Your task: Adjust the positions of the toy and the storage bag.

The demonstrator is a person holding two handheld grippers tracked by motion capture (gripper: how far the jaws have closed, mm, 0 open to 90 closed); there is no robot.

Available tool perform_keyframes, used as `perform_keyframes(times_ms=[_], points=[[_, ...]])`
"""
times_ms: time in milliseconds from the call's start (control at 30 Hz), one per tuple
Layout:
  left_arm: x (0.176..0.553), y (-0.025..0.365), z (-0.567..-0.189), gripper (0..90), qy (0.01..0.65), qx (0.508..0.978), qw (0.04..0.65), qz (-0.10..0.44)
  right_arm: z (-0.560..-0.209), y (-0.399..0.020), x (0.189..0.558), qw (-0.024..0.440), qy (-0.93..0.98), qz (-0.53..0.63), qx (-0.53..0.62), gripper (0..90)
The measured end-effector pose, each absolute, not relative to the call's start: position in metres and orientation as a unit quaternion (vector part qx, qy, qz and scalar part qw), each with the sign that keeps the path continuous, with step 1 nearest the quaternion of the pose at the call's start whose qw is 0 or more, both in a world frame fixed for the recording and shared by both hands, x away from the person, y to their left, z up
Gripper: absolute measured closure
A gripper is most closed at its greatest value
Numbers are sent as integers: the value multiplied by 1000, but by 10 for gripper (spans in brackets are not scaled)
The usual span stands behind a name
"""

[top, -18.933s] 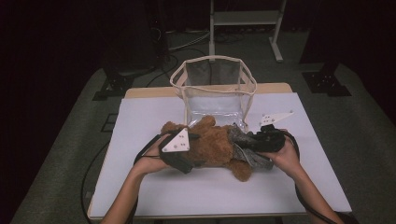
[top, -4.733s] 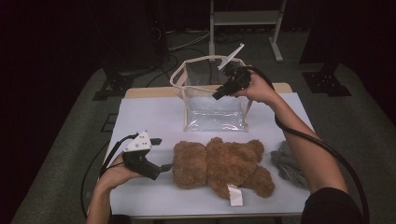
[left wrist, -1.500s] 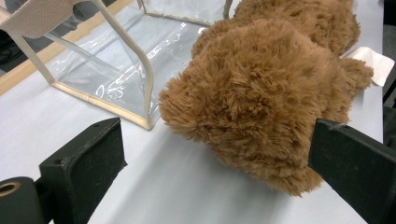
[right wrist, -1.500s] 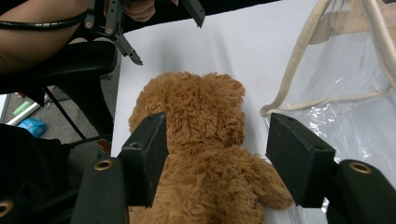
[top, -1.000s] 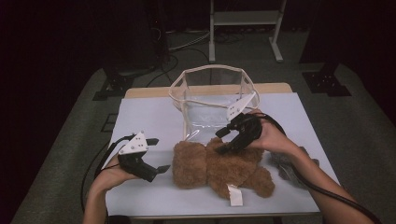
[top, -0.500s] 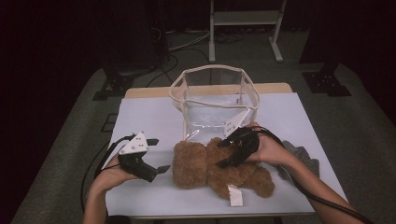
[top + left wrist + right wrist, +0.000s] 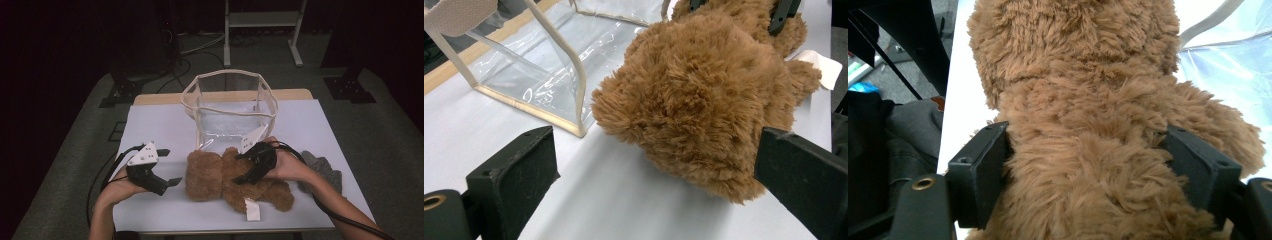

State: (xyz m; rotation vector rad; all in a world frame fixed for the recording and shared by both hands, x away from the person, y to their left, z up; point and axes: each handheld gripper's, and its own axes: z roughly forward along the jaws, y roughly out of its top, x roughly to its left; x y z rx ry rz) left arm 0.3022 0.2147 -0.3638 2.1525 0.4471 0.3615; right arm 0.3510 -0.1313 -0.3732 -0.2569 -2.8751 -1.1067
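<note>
High view: brown plush teddy bear [image 7: 235, 179] lies on the white counter [image 7: 160, 125] just in front of the clear plastic cream-trimmed bag [image 7: 230, 107], not yet bagged. Left hand-held gripper [image 7: 649, 185] view: jaws apart, empty, just beside the bear's head. Right hand-held gripper [image 7: 1088, 165] view: jaws flank the bear's body, touching fur, grip likely forming; lift and bagging remain.

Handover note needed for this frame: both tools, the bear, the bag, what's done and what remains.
Right tool: jaws straddle the bear at mid-body, against the fur; full clamp not certain.
Left tool: open, held just left of the bear's head, holding nothing.
Bear lies on the table, outside the clear bag, which stands open behind it. Grey cloth lies to the right.
Probably left: lift the bear into the bag.
</note>
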Motion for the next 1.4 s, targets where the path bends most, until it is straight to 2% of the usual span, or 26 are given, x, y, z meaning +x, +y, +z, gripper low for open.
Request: perform_keyframes(times_ms=[233, 500, 800, 1200, 1400], points=[[302, 214, -364, 31, 179, 869, 438, 144, -377, -129, 348, 19, -932, -356, -72, 193], [302, 214, -364, 31, 179, 868, 439, 145, -381, -127, 346, -6, -934, -350, -68, 200], [302, 214, -365, 31, 179, 869, 437, 144, -384, -128, 347, -15, -932, -353, -78, 203], [302, 214, -365, 31, 179, 870, 437, 143, -386, -129, 350, -19, -933, -350, -85, 267], [301, 215, -365, 31, 180, 869, 438, 146, -385, -127, 348, -26, -937, -339, -84, 352]])
